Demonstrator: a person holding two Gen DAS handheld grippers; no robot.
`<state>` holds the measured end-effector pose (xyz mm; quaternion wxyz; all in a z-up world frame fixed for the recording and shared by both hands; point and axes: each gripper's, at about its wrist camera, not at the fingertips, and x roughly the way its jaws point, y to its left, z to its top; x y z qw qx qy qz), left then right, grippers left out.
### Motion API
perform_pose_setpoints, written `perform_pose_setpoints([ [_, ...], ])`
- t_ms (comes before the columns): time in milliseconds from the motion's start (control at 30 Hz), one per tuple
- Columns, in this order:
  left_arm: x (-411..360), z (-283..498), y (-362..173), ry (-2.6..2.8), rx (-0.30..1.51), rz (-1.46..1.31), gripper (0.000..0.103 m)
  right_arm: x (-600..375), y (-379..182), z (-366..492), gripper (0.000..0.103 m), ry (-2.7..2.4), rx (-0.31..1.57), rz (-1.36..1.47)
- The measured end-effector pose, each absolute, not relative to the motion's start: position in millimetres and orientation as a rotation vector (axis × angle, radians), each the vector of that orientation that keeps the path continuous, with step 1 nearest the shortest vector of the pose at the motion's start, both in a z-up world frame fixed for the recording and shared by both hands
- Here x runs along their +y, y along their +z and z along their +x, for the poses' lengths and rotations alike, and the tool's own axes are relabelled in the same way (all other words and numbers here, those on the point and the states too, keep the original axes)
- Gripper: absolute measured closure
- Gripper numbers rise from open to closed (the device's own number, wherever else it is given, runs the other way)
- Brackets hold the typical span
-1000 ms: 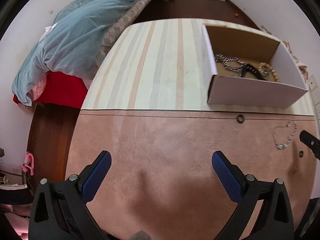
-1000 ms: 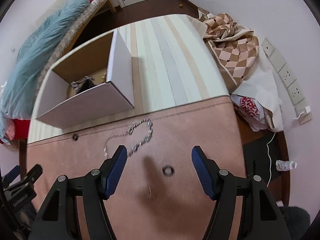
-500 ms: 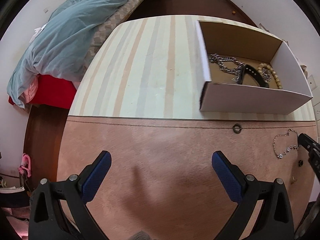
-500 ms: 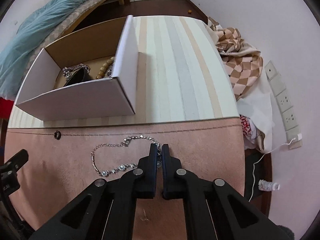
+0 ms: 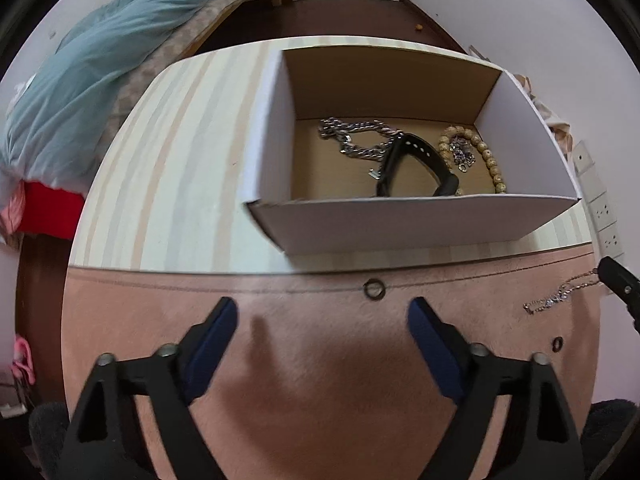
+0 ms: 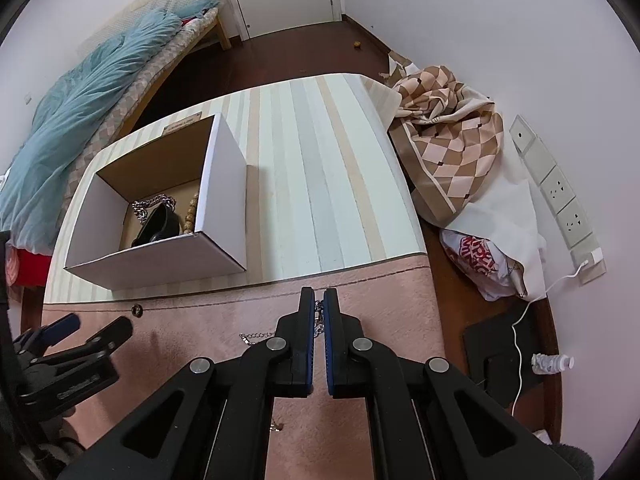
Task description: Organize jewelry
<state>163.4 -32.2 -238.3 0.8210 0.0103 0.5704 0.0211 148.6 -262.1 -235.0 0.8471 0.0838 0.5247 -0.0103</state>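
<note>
Left wrist view: the left hand-held gripper (image 5: 322, 330) has swung toward the box (image 5: 400, 220), jaws just narrowing yet apart, empty, tilted steeply over a ring (image 5: 374, 289).

Right wrist view: the right hand-held gripper (image 6: 319, 300) (earlier apart) is clamped on the silver chain (image 6: 256, 337), lifting it off the counter (image 6: 180, 360).

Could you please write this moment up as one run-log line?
right gripper: shut on silver chain | left gripper: open, jaws just closing, nothing between, near ring | box: holds jewelry
</note>
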Motion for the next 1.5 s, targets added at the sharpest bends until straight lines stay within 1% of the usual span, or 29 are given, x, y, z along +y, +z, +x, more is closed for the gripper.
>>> perform_pose_setpoints([
  [133,-39.9,168.9,-243.7,0.042,1.205,0.042,0.021,-264.2,-239.4,148.3,0.099,-0.02,1.109,0.2],
  [167,-41.6,170.4,-244.7,0.037,1.204,0.044,0.027,-264.3,-240.1,148.7,0.099,-0.02,1.11,0.203],
  [200,-44.5,171.9,-245.9,0.03,1.203,0.049,0.04,-264.5,-240.2,148.7,0.099,-0.02,1.109,0.204],
  [233,-46.4,173.3,-247.8,0.023,1.208,0.054,0.05,-264.5,-240.2,149.1,0.099,-0.02,1.109,0.206],
  [267,-47.1,173.7,-248.5,0.019,1.213,0.054,0.051,-264.9,-240.2,149.4,0.099,-0.02,1.11,0.21],
  [300,-47.4,174.4,-247.5,0.016,1.2,0.048,0.06,-265.6,-239.9,149.4,0.099,-0.02,1.11,0.213],
  [333,-49.4,174.6,-247.1,-0.001,1.194,0.044,0.073,-266.3,-239.3,149.2,0.099,-0.02,1.108,0.215],
  [400,-52.4,174.5,-246.7,-0.016,1.193,0.04,0.088,-267.0,-237.9,148.4,0.099,-0.022,1.105,0.216],
  [433,-55.5,173.8,-246.8,-0.02,1.191,0.045,0.092,-267.4,-237.3,147.7,0.099,-0.022,1.103,0.218],
  [667,-65.0,159.2,-235.2,-0.062,1.165,0.041,0.093,-264.2,-220.7,140.2,0.099,0.009,1.081,0.233],
  [900,-57.0,138.2,-198.5,-0.09,1.098,0.037,0.093,-256.6,-183.0,127.7,0.099,0.087,1.03,0.282],
  [1067,-49.5,130.0,-161.3,-0.099,1.021,0.029,0.093,-250.1,-143.3,123.1,0.099,0.14,0.967,0.3],
  [1233,-37.3,138.6,-118.4,-0.106,0.943,-0.007,0.093,-242.5,-99.5,131.5,0.099,0.206,0.909,0.31],
  [1333,-28.3,152.4,-101.5,-0.103,0.919,-0.022,0.093,-233.2,-76.1,146.1,0.099,0.238,0.879,0.288],
  [1500,-5.7,183.3,-97.0,-0.099,0.941,-0.082,0.093,-215.1,-70.1,183.1,0.099,0.271,0.897,0.251],
])
